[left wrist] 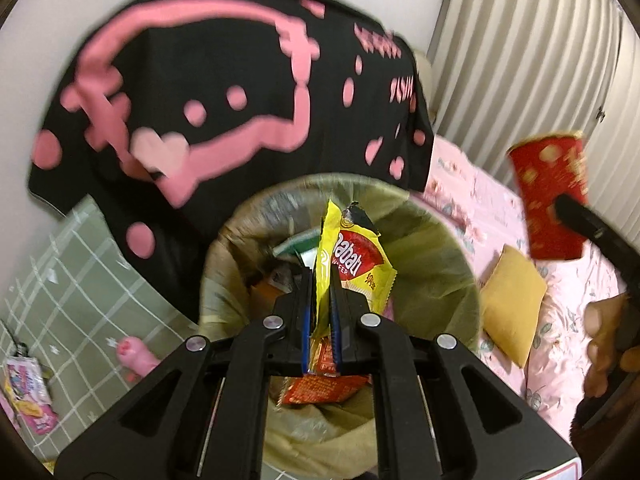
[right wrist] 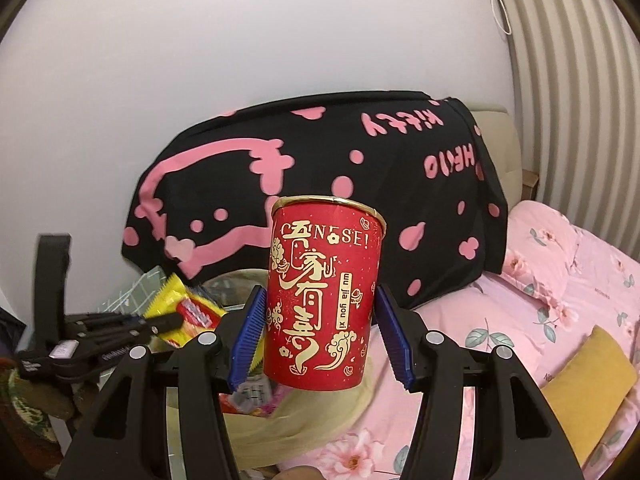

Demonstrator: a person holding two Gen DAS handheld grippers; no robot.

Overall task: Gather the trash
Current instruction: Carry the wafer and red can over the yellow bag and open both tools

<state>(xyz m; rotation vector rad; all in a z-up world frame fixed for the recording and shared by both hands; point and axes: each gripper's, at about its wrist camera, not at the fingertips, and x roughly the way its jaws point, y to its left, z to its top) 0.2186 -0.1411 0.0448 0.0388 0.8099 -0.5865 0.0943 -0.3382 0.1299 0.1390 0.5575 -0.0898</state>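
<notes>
My left gripper [left wrist: 322,280] is shut on a yellow and red wafer wrapper [left wrist: 352,256] and holds it upright over the open trash bin [left wrist: 440,272], which has a clear liner and several wrappers inside. My right gripper [right wrist: 320,312] is shut on a red paper cup [right wrist: 324,300] with gold Chinese print, held upright above the bed. The cup shows in the left wrist view [left wrist: 552,200] at the right, blurred. The left gripper [right wrist: 160,322] and its wrapper [right wrist: 188,312] show at the left of the right wrist view.
A black shirt with pink print [right wrist: 320,168] drapes over the headboard behind the bin. A pink floral bedsheet [right wrist: 560,280] and a yellow pillow [left wrist: 512,304] lie at the right. A green checked sheet [left wrist: 72,280] with a pink packet [left wrist: 28,396] lies at the left.
</notes>
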